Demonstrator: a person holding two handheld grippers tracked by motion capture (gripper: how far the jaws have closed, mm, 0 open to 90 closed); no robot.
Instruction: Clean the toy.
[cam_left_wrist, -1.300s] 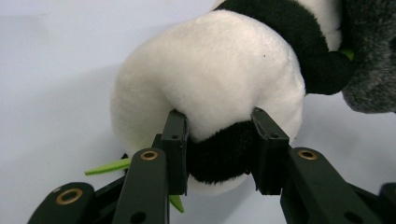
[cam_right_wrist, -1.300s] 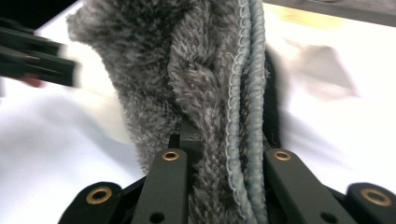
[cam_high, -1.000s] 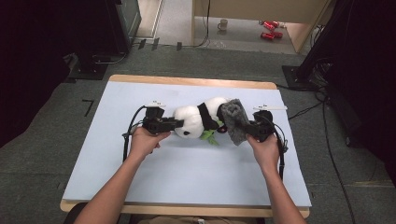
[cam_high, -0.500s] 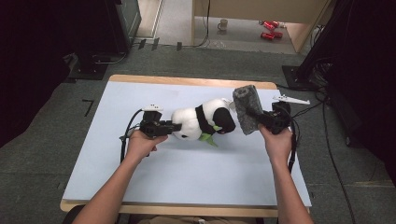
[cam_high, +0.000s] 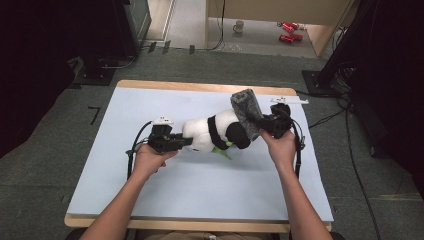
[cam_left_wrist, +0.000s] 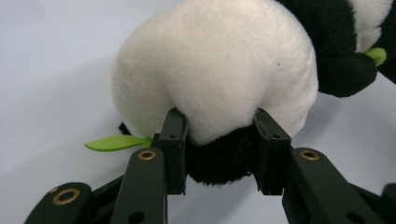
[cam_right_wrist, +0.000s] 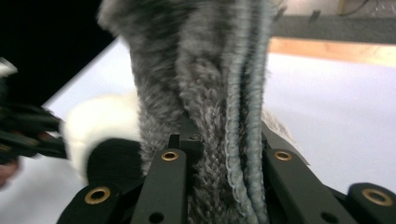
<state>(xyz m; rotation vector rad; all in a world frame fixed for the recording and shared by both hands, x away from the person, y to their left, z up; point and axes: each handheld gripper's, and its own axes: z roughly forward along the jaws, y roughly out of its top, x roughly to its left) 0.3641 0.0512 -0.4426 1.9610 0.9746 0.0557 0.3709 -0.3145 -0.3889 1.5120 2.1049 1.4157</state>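
Since the earlier frames: grey fuzzy knitted sock lifted up and back off the panda's head end, now standing tilted above it; right hand has risen with it. Panda and left hand little changed.

Item 1, left: left gripper, one. Black jaws part-closed, pads pressing both sides of a black limb at the toy's white rump; grip firm.

Item 2, centre: black-and-white plush panda, one, lying on its side on the pale blue table mat, held near the mat's middle. Green felt leaves attached, two visible.

Item 3, right: right gripper, one. Jaws nearly closed, clamped on the sock's ribbed blue-grey cuff; the sock hangs just above and touching the panda's dark end.

No brands, labels or legible writing seen.
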